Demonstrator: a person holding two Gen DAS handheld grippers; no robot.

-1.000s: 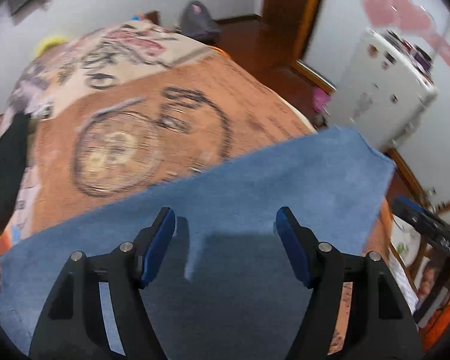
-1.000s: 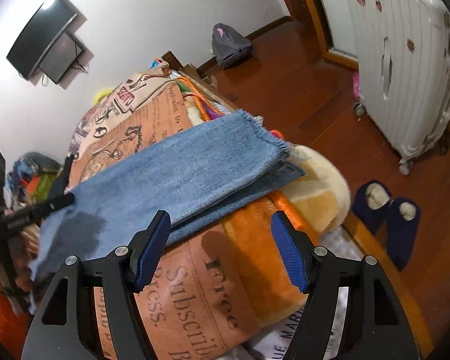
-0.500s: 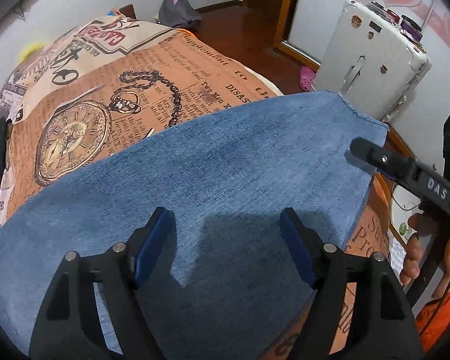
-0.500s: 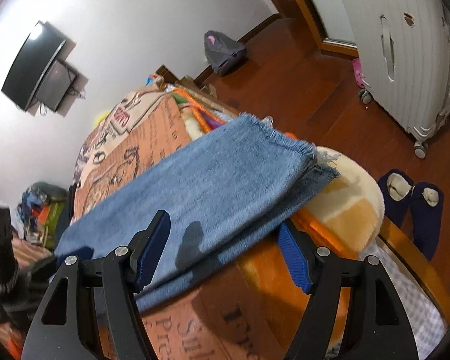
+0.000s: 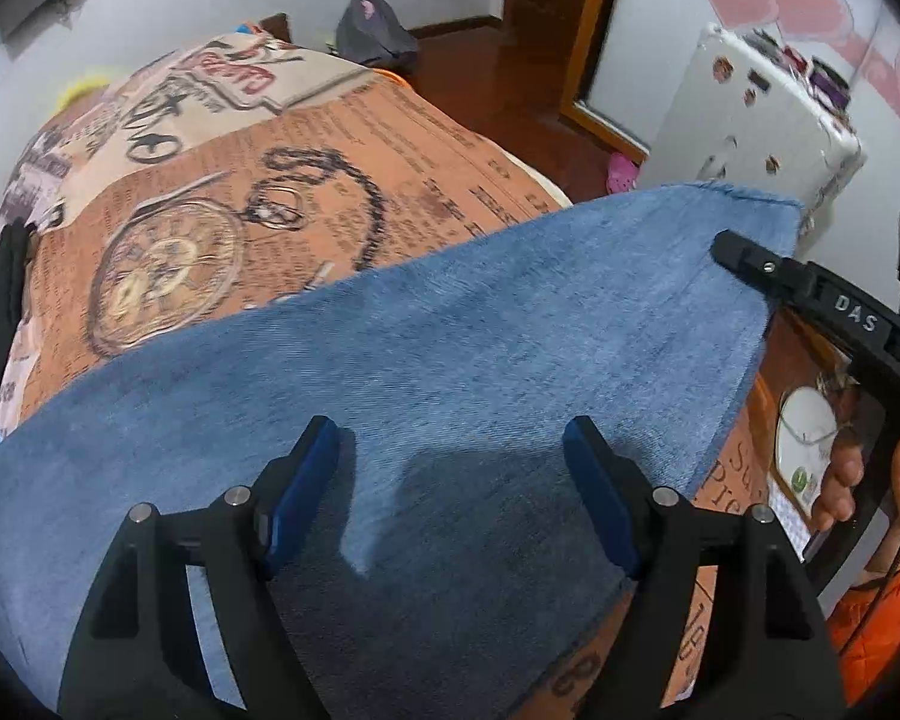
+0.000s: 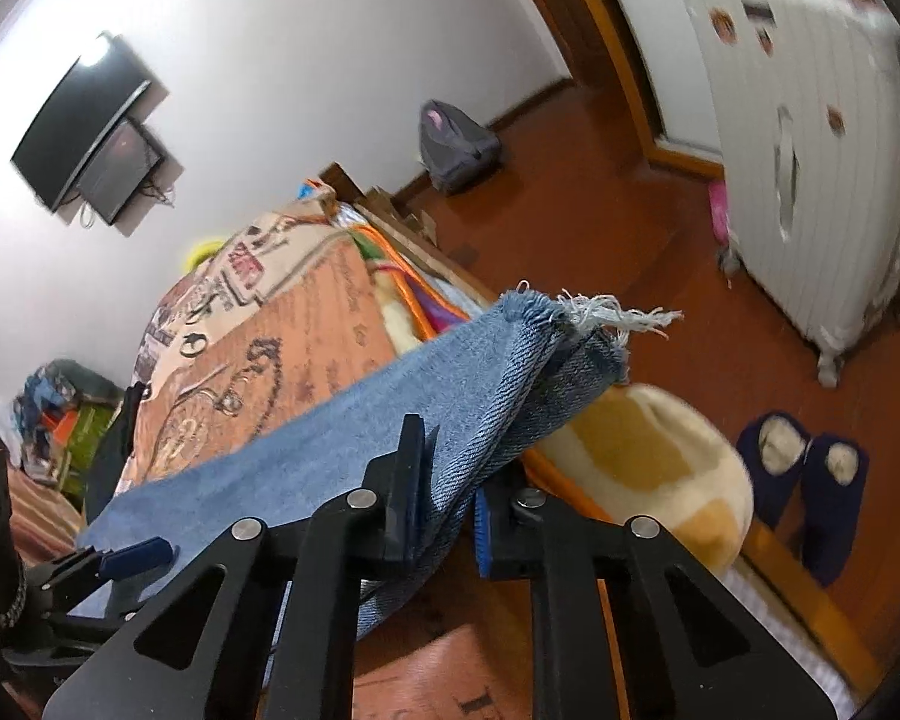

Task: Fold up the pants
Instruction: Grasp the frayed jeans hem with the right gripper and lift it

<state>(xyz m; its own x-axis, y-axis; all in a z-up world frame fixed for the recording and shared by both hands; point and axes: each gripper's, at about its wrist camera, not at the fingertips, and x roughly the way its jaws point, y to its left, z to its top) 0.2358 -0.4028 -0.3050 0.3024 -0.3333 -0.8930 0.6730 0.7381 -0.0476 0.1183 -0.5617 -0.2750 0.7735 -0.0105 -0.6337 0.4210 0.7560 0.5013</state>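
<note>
The bed, with its orange newspaper-print cover, carries everything. The pants, blue denim already doubled leg on leg, lie as one long strip across the bed's near side, and the long axis runs from your left hand's end to the bed's right edge, where the frayed hems hang out past that edge over the floor.

That axis decides the move: the hem end has to travel back along the strip toward the left end, so your right hand is the carrier and your left is the anchor.

Your right gripper is clamped on the pants near the hem end, with several denim layers bunched between the blue pads and lifted off the cover; the fabric beyond the jaws sags and twists. It points along the strip, tilted up.

Your left gripper hangs just above the mid-strip denim, jaws spread wide, gripping nothing; whether the tips touch the cloth I can't tell. It's aimed across the strip toward the bed's far edge, shadow right under it.

My read: the fold-over is starting, so pin or pinch with the left before you swing the right.
</note>
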